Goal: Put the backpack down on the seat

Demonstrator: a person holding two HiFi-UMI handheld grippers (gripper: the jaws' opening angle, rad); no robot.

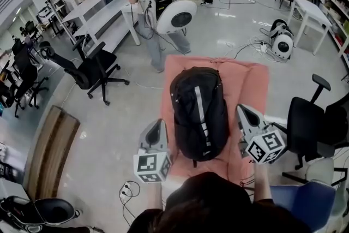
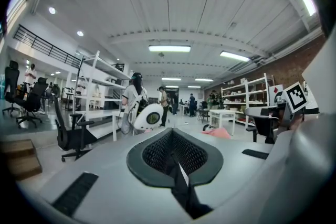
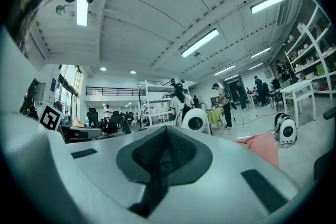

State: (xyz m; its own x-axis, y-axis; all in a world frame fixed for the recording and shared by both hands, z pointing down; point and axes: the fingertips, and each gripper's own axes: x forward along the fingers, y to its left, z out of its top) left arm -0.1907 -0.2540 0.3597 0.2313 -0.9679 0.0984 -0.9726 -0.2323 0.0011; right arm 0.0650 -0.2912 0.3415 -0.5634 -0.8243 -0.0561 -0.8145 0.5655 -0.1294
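Left claw [image 1: 158,124] shut, right claw [image 1: 241,111] shut, backpack [image 1: 198,112] lying lengthwise along seat [image 1: 252,80]

Bright, even light reaches you from long white ceiling tube lamps [image 2: 169,48]; the glossy grey floor [image 1: 235,20] glares; fisheye edges bend and darken.

left tool [image 2: 173,150] | jaws together | black office chair [image 2: 68,134] at left | white shelving [image 2: 98,81] behind

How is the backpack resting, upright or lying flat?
Lying flat: in the head view the backpack lies lengthwise on the pink seat, its striped front panel facing up.
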